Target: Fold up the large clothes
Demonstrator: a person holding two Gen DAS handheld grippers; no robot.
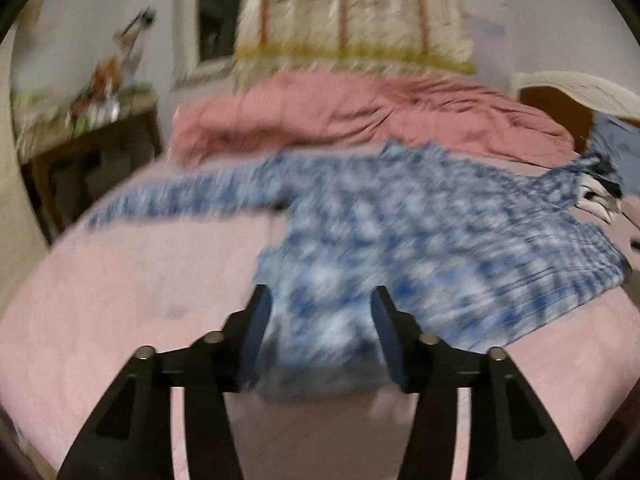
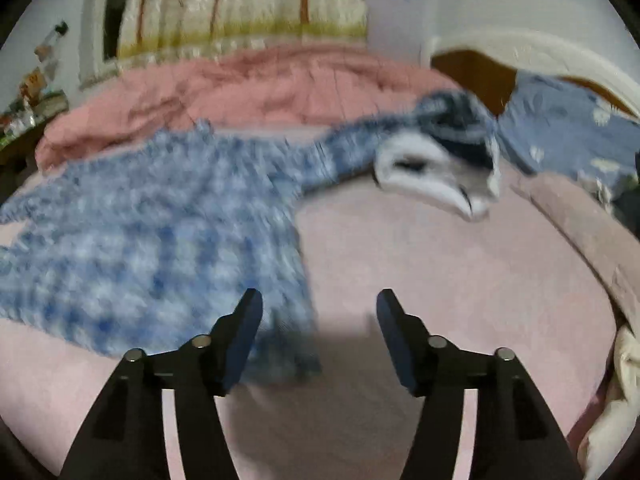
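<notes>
Both wrist views were motion-blurred. The blue-and-white patterned garment [image 1: 400, 240] lay spread flat on the pink bedsheet [image 1: 120, 300], body toward the near edge of the bed, one sleeve [image 1: 180, 200] stretched out to the left in the left wrist view. The other sleeve [image 2: 344, 148] ran toward the far right, ending by a heap of dark and white clothing [image 2: 440, 160].

Your left gripper [image 1: 320, 308] had its fingers apart; the near hem of the garment showed between them, but the pads did not press on it as far as the blur allowed. Your right gripper [image 2: 320, 304] also had its fingers apart, with bare sheet between them. Its left finger [image 2: 244, 328] overlapped the garment's right hem corner in the picture; you could not tell whether it touched.

A crumpled salmon-pink blanket [image 1: 360, 112] lay along the far side of the bed, in front of a cream curtain [image 1: 352, 8]. A cluttered wooden side table [image 1: 92, 132] stood at far left. A blue pillow with white print [image 2: 560, 128] sat at far right against a headboard [image 2: 476, 72].
</notes>
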